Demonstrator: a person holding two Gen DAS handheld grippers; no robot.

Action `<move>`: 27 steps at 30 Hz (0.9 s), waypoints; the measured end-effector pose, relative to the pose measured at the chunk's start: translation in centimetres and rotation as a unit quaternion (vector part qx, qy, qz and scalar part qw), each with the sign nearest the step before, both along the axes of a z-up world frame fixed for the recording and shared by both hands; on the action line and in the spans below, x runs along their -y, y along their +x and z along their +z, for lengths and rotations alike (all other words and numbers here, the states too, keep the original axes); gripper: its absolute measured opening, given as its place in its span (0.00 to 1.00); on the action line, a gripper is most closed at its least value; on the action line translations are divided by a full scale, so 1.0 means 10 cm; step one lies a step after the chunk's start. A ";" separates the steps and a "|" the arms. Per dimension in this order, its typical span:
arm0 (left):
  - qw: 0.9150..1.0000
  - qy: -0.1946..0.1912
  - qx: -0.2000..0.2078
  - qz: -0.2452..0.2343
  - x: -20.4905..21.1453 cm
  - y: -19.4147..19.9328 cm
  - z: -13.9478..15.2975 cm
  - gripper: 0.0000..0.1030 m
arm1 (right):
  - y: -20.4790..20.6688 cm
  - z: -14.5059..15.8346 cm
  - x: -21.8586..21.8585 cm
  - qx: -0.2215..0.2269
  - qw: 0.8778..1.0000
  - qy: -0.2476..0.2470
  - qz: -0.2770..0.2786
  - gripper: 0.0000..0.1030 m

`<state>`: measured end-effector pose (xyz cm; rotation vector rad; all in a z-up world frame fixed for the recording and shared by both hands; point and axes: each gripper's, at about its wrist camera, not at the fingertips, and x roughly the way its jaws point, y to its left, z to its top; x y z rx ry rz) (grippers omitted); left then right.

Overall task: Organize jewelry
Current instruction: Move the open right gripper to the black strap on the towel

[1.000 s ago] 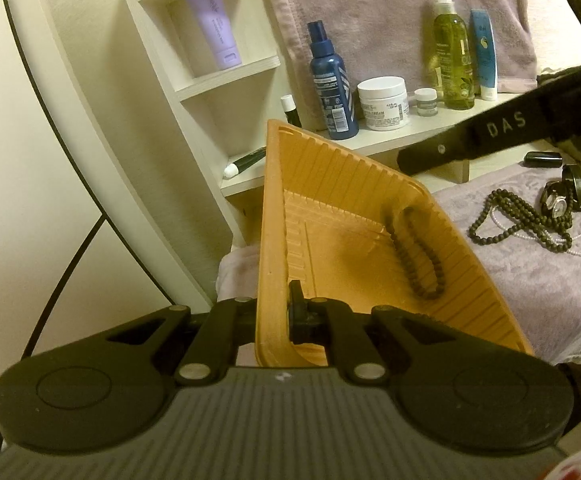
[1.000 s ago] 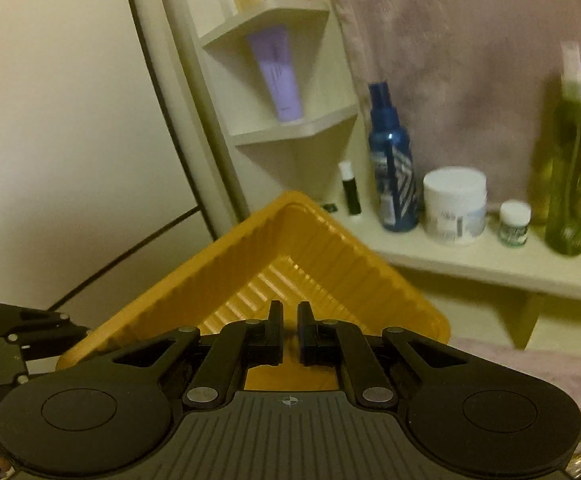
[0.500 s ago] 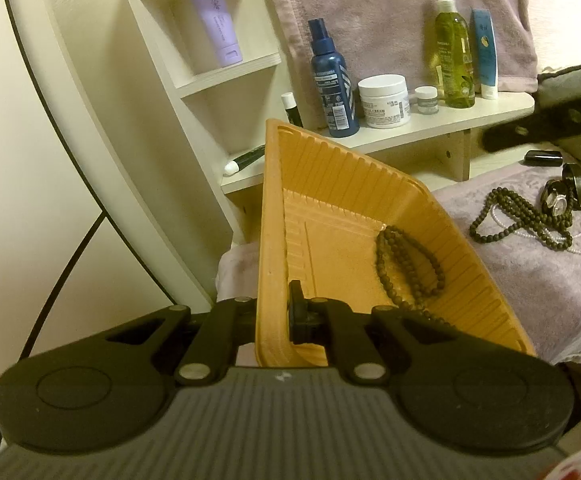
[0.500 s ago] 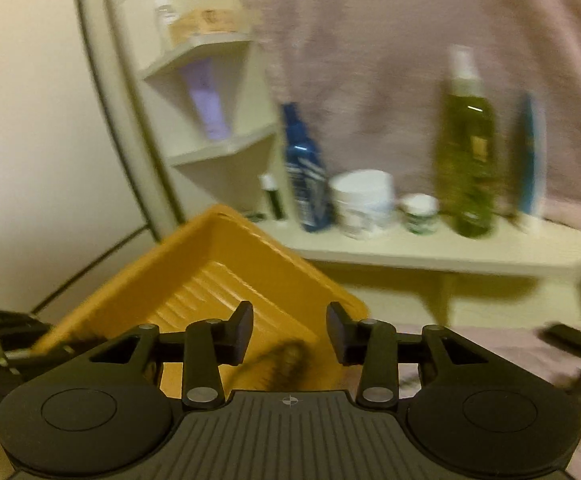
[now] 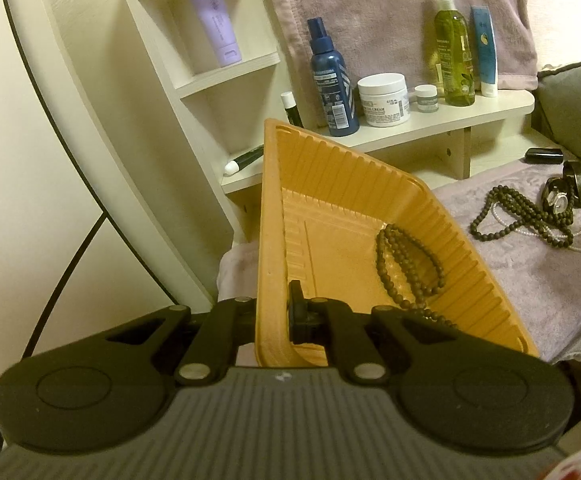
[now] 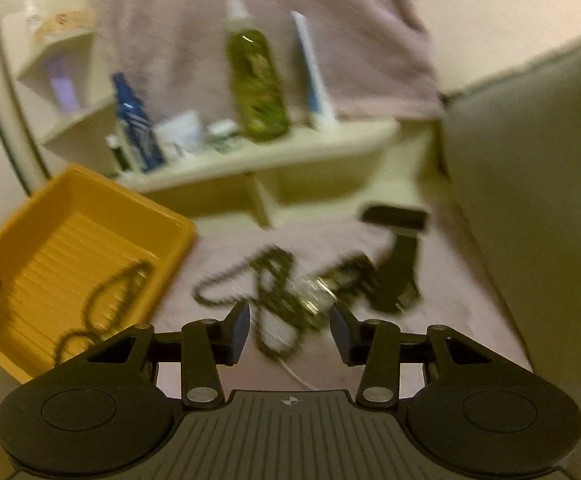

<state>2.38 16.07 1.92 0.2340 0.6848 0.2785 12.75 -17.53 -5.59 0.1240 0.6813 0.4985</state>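
Observation:
My left gripper (image 5: 276,312) is shut on the near rim of an orange ribbed tray (image 5: 330,216) and holds it tilted. A dark bead bracelet (image 5: 408,268) lies inside the tray, seen too in the right wrist view (image 6: 106,300). My right gripper (image 6: 289,330) is open and empty, hovering over a tangle of dark bead necklaces (image 6: 266,292) on the lilac towel. A wristwatch with a black strap (image 6: 394,280) lies against the tangle. In the left wrist view the tangle (image 5: 526,216) and watch (image 5: 562,192) lie at the right.
A white shelf (image 5: 430,128) behind holds a blue spray bottle (image 5: 332,80), a white cream jar (image 5: 382,98), a green bottle (image 5: 452,48) and a blue tube (image 5: 484,52). A small black case (image 5: 544,156) lies on the towel. A grey cushion (image 6: 530,168) stands at the right.
My right gripper opened, dropped the bracelet into the tray and swung right to above the necklace tangle. The left gripper kept holding the tray still.

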 end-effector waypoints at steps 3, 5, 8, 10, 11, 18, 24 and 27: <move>1.000 0.001 -0.002 0.000 0.00 0.00 -0.01 0.05 | -0.06 -0.10 0.10 -0.011 1.000 -0.004 -0.012 0.44; 1.000 0.002 -0.003 0.001 0.00 0.01 -0.01 0.05 | -0.08 -0.15 0.14 -0.016 1.000 -0.004 -0.016 0.44; 1.000 0.003 -0.004 0.001 0.00 0.02 -0.01 0.05 | -0.09 -0.20 0.17 -0.020 1.000 -0.004 -0.019 0.44; 1.000 0.003 -0.003 0.001 0.01 0.02 -0.01 0.05 | -0.09 -0.22 0.16 -0.018 1.000 -0.010 -0.018 0.44; 1.000 0.003 -0.003 0.001 0.01 0.01 -0.01 0.05 | -0.08 -0.23 0.16 -0.016 1.000 -0.014 -0.017 0.44; 1.000 0.003 -0.004 0.001 0.01 0.02 0.00 0.05 | -0.02 -0.27 0.16 -0.010 0.999 -0.028 -0.017 0.44; 1.000 0.003 -0.004 0.001 0.01 0.01 0.00 0.05 | 0.14 -0.23 0.18 0.010 0.999 -0.040 -0.027 0.44; 1.000 0.003 -0.004 0.001 0.00 0.01 -0.01 0.05 | 0.27 -0.21 0.17 0.019 0.998 -0.047 -0.037 0.44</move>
